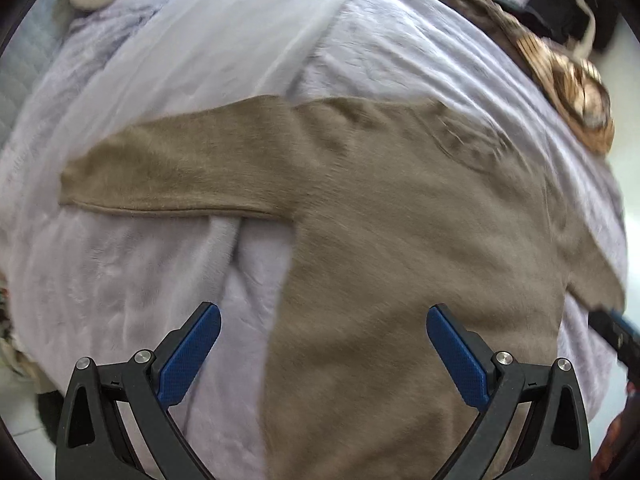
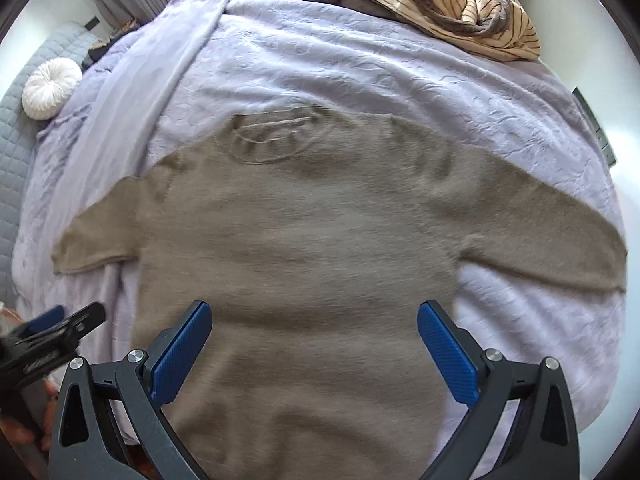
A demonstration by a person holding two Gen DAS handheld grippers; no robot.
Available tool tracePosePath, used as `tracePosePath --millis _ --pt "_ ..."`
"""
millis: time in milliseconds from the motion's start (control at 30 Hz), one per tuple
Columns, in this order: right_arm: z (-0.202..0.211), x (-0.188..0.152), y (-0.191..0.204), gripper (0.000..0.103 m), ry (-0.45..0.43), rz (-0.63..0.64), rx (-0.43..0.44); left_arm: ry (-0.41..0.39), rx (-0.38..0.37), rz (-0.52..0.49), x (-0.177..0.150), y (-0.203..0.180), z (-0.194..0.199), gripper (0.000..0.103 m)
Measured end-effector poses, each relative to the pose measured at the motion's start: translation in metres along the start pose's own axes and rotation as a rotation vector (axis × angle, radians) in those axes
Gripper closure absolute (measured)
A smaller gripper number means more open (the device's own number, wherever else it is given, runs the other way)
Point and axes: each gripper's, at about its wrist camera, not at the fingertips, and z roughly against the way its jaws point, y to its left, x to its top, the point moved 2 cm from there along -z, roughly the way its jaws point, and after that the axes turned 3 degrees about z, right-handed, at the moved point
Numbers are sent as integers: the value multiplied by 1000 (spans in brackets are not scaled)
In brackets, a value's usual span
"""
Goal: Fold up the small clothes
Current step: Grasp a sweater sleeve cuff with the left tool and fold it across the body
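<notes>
A tan knit sweater (image 2: pixel 312 240) lies flat on a lilac bedspread (image 2: pixel 360 72), collar away from me, both sleeves spread out sideways. In the left wrist view the same sweater (image 1: pixel 400 220) fills the right half, and its left sleeve (image 1: pixel 168 176) stretches to the left. My left gripper (image 1: pixel 323 322) hovers open over the sweater's lower left edge, holding nothing. My right gripper (image 2: pixel 314 318) hangs open above the lower body of the sweater, also holding nothing. The left gripper (image 2: pixel 60 320) shows at the left edge of the right wrist view, and the right gripper (image 1: pixel 616 332) at the right edge of the left wrist view.
A heap of striped and grey clothes (image 2: pixel 460 4) lies at the far end of the bed. A round white cushion (image 2: pixel 50 84) rests at the far left by a quilted grey headboard (image 2: pixel 12 152). The bedspread (image 1: pixel 120 280) lies bare left of the sweater.
</notes>
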Motion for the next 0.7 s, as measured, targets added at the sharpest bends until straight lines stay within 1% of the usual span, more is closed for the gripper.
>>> tracePosePath --millis 33,133,233,300,333,400,467,533,567,633,700 --pt "-2 -3 8 1 3 6 -2 -3 -17 21 5 15 -5 0" --pt "-9 -13 42 1 12 22 13 -35 -76 138 25 83 -23 0" --pt "-18 -20 77 1 28 46 41 -68 -101 267 40 146 -41 0" --pt "-27 -22 100 1 52 78 46 -76 -147 364 48 186 -58 0" --pt "-32 -23 113 1 65 98 48 -74 -190 423 52 207 -69 0" --pt "-38 -25 128 1 86 123 48 -66 -256 495 57 230 -86 0" --pt "-43 -27 140 1 103 139 46 -81 -338 557 65 244 -97 0" --pt "-47 -29 149 1 116 147 40 -132 -390 585 76 254 -96 0" --pt "-48 -29 151 1 119 148 36 -176 -408 591 82 258 -91 0" --pt "-50 -29 154 1 124 149 31 -249 -413 594 91 266 -83 0" --pt "-52 -30 157 1 129 151 25 -281 -380 591 98 275 -83 0"
